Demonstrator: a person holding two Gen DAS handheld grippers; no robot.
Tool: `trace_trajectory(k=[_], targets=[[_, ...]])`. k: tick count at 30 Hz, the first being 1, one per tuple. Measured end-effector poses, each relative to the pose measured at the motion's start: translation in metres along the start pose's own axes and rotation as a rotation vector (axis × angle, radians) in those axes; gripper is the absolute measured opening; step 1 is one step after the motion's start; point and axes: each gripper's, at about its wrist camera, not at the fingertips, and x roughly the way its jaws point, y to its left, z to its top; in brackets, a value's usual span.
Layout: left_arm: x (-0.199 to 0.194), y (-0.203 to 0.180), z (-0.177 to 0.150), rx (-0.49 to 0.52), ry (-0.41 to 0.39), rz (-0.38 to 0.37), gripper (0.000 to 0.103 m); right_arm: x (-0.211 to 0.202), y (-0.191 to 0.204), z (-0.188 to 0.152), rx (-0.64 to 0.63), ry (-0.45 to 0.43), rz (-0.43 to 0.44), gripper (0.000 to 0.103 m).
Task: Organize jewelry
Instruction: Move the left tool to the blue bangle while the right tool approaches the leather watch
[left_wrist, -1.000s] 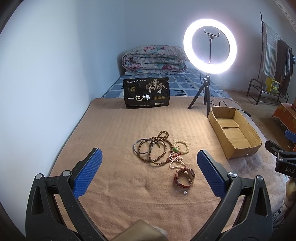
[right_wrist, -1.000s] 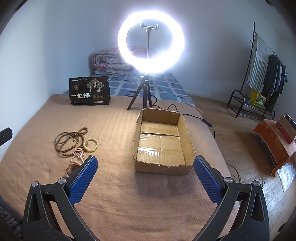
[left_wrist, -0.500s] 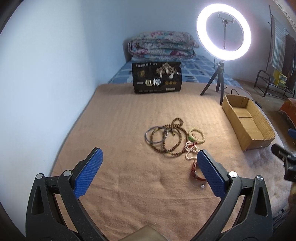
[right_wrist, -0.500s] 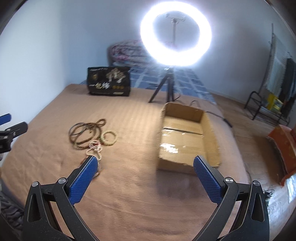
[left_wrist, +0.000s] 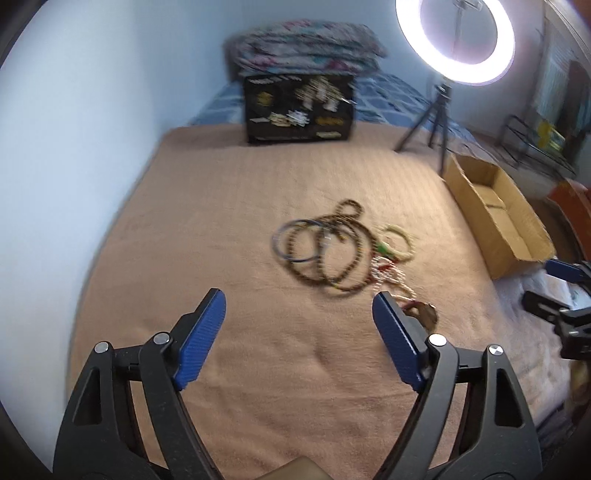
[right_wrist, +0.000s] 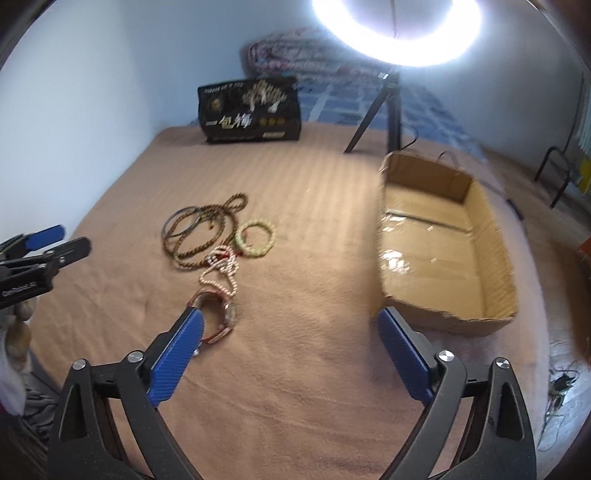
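From the left wrist, the left gripper (left_wrist: 299, 308) has its jaws closing on nothing; the jewelry pile (left_wrist: 334, 251) lies ahead, off toward its right finger. From the right wrist, the right gripper (right_wrist: 291, 326), jaws also closing and empty, is nearer: the red bracelet (right_wrist: 218, 314) lies just beside its left fingertip, the cardboard box (right_wrist: 443, 240) beyond its right finger.

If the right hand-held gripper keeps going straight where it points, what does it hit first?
Probably bare blanket, between the watch and the cardboard box. The right hand-held gripper has nothing between its closing jaws; depth is unclear.
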Motion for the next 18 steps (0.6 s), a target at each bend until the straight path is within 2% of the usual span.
trace_trajectory(k=[2,4,5,11,18], targets=[[0.01,-0.001,0.006,0.008,0.026,-0.038,0.084,0.009,0.002,0.001,0.005,0.028,0.015,0.092],[0.022,-0.003,0.012,0.012,0.051,-0.066,0.084,0.018,0.004,0.002,0.008,0.06,0.031,0.083],[0.027,-0.005,0.015,0.013,0.062,-0.075,0.084,0.022,0.005,0.002,0.01,0.076,0.046,0.082],[0.072,-0.003,0.033,-0.005,0.156,-0.101,0.085,0.042,0.011,0.006,0.016,0.128,0.077,0.082],[0.117,0.022,0.052,-0.126,0.232,-0.13,0.085,0.058,0.016,0.01,0.013,0.156,0.081,0.082]])
